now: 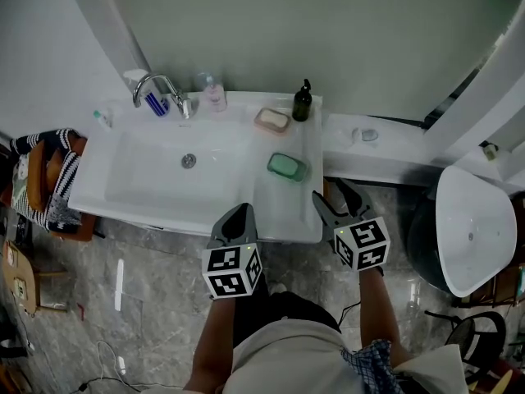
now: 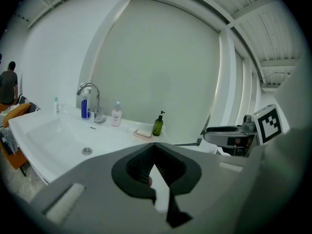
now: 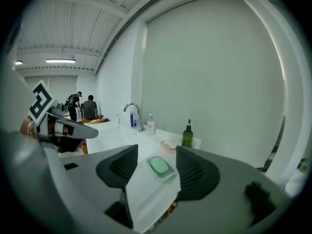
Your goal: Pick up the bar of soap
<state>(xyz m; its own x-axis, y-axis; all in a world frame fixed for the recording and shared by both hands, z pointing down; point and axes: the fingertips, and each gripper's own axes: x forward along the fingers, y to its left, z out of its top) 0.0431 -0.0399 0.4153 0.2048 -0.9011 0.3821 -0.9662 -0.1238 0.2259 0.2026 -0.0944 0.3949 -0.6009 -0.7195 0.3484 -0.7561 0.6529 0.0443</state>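
Holding nothing yet, we list: right gripper (image 1: 330, 191), jaws wide apart, facing untouched green bar of soap (image 1: 287, 166); left gripper (image 1: 242, 209), jaws together.

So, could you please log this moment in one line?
left hand-held gripper shut | right hand-held gripper open | green soap not yet grasped

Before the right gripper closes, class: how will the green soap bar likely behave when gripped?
The green soap bar looks smooth and rounded, so probably slippery. It lies in a shallow dish, which may slide too.
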